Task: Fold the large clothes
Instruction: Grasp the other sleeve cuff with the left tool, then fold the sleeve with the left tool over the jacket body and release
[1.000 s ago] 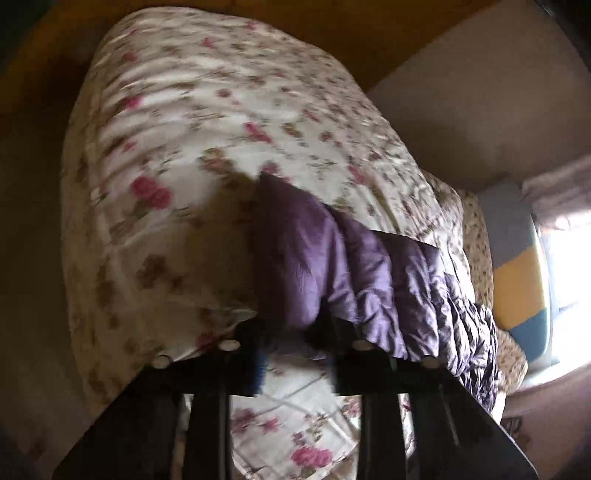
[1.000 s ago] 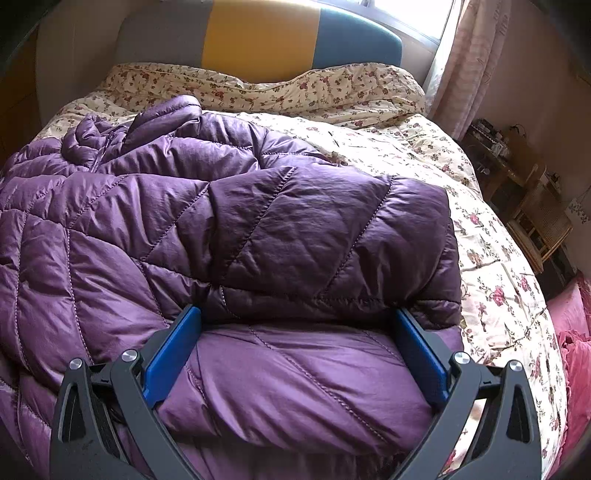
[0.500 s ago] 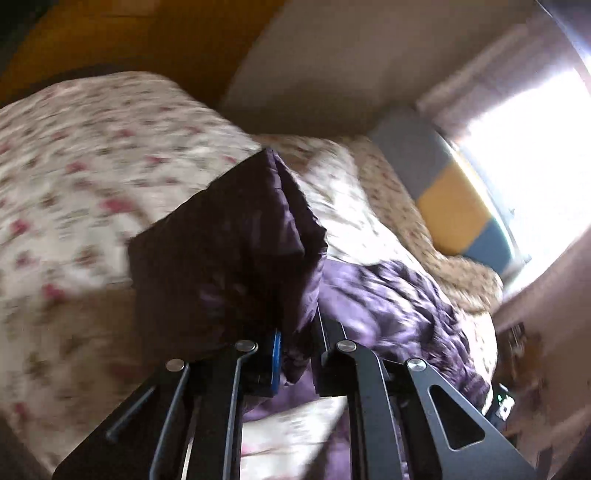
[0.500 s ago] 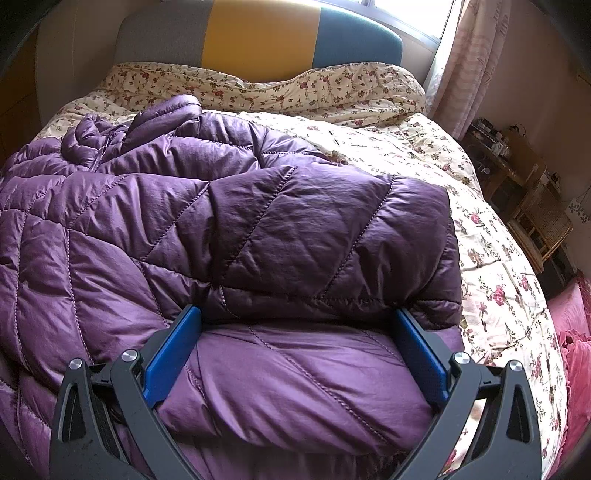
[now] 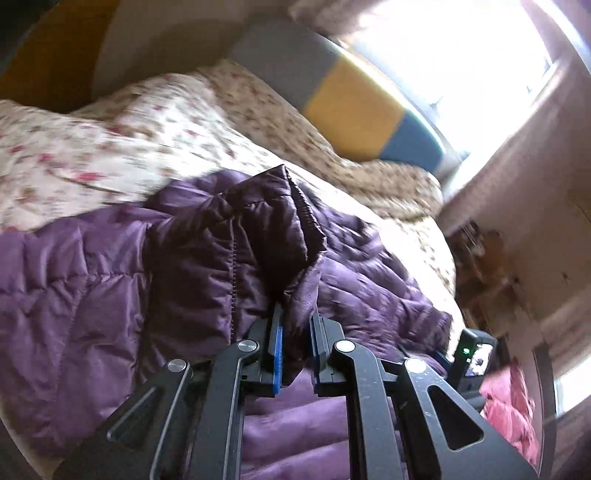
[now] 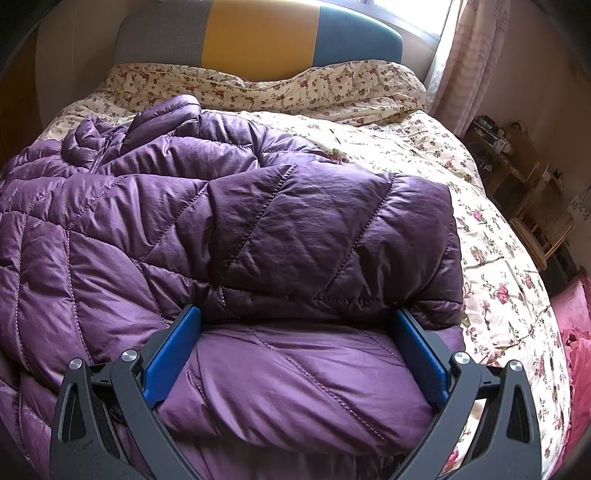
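Left wrist view shows our left gripper (image 5: 295, 343) clenched on a pinched edge of the purple puffer jacket (image 5: 229, 251), its jaws having just closed further on that fabric. We judge the step as carrying this flap across the jacket's body, spread on the floral bedspread (image 5: 110, 147). Our right gripper (image 6: 295, 354) stands wide, blue pads straddling a thick folded bulge near us, not squeezing it. Next, we should lay the flap flat and let go. Far off, a grey, yellow and blue headboard (image 6: 258, 33) backs the bed; a curtain (image 6: 465, 55) hangs at right.
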`<action>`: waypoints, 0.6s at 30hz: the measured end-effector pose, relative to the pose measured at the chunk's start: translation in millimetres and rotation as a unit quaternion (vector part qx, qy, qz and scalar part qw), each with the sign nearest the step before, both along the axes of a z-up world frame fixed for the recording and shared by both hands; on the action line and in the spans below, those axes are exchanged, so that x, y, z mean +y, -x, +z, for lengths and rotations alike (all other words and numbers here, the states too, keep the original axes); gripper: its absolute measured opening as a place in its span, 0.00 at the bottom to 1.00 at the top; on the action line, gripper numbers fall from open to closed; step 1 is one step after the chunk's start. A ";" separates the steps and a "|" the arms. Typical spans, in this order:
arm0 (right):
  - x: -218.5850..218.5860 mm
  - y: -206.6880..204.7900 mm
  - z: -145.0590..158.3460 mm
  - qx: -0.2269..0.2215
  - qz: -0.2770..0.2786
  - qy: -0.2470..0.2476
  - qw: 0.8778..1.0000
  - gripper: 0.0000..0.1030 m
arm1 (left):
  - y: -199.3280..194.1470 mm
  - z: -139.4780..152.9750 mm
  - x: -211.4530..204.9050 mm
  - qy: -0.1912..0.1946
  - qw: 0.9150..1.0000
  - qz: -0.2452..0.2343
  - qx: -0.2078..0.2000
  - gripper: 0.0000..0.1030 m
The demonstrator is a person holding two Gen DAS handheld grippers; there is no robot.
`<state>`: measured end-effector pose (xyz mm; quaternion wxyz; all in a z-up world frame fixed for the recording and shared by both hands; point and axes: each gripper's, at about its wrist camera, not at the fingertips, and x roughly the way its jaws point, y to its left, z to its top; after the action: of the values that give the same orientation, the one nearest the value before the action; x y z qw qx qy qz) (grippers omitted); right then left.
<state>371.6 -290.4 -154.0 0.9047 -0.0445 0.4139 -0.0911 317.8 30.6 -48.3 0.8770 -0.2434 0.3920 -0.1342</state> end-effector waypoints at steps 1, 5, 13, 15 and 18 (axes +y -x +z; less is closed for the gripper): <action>-0.5 0.0 0.1 0.000 0.000 -0.001 1.000 0.98 | -3.8 -1.0 -9.8 0.003 1.000 -0.012 0.000 0.10; -0.6 0.1 -0.1 0.000 0.000 -0.001 1.000 0.98 | -16.1 -4.0 -53.0 0.023 0.997 -0.069 -0.001 0.11; -1.3 0.3 0.1 0.000 0.001 -0.001 1.000 0.98 | -32.4 -20.7 -122.4 0.040 0.986 -0.164 0.006 0.11; -1.9 0.2 0.0 0.000 0.001 -0.001 1.000 0.98 | -34.7 -25.4 -130.4 0.038 0.984 -0.176 0.008 0.11; -1.8 0.7 -0.2 0.000 0.001 0.000 1.000 0.98 | -36.3 -32.4 -136.1 0.029 0.982 -0.188 0.012 0.11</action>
<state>370.9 -292.2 -154.2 0.9046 -0.0450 0.4140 -0.0906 354.1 -105.5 -80.7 0.8239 -0.1919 0.4376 -0.3048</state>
